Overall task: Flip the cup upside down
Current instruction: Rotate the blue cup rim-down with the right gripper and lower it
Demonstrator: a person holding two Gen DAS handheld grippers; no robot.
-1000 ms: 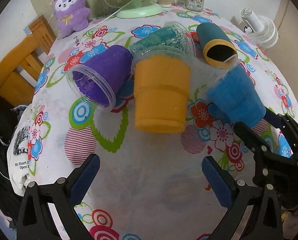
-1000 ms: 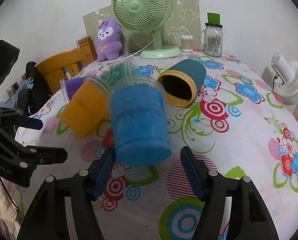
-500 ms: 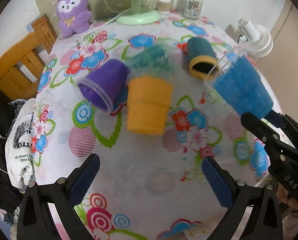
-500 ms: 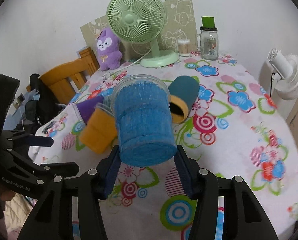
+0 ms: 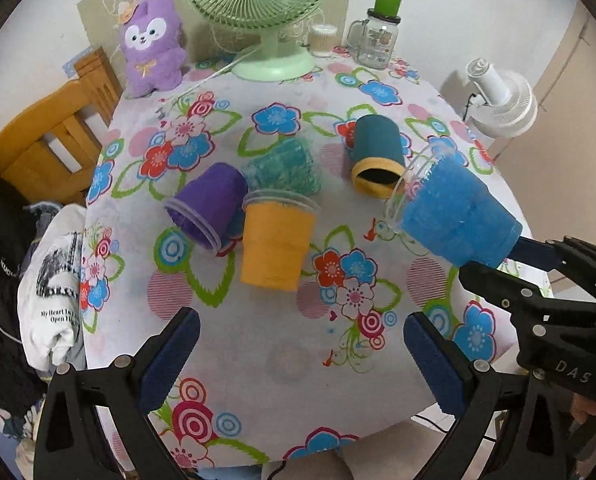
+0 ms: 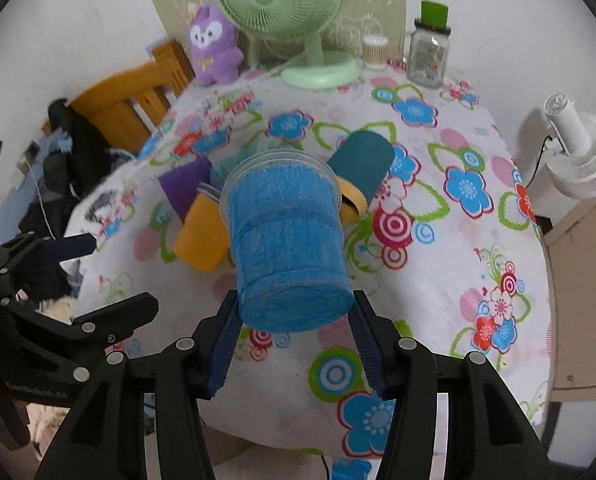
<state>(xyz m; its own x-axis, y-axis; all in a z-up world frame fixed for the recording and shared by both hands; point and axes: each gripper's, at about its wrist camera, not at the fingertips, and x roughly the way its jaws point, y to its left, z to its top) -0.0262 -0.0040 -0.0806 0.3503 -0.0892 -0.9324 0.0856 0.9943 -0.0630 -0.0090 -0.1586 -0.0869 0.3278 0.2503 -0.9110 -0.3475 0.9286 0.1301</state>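
Observation:
My right gripper [image 6: 294, 316] is shut on the base of the blue cup [image 6: 288, 240] and holds it in the air above the table, tilted, its clear rim pointing away from me. The same cup [image 5: 453, 216] shows at the right of the left wrist view, held by the right gripper [image 5: 509, 256]. My left gripper [image 5: 298, 344] is open and empty above the table's near part. An orange cup [image 5: 276, 240], a purple cup [image 5: 208, 204], a teal-green cup [image 5: 284, 168] and a dark teal cup [image 5: 375, 158] lie on their sides.
A floral cloth covers the table [image 5: 258, 360]. At the back stand a green fan [image 5: 270, 60], a purple plush toy [image 5: 152, 48], a glass jar [image 5: 377, 36] and a small pot [image 5: 323, 40]. A wooden chair [image 5: 42, 140] is left, a white fan [image 5: 501, 100] right.
The right gripper closed on the blue cup and lifted it off the table. Both grippers rose and drew back, so the table looks farther away.

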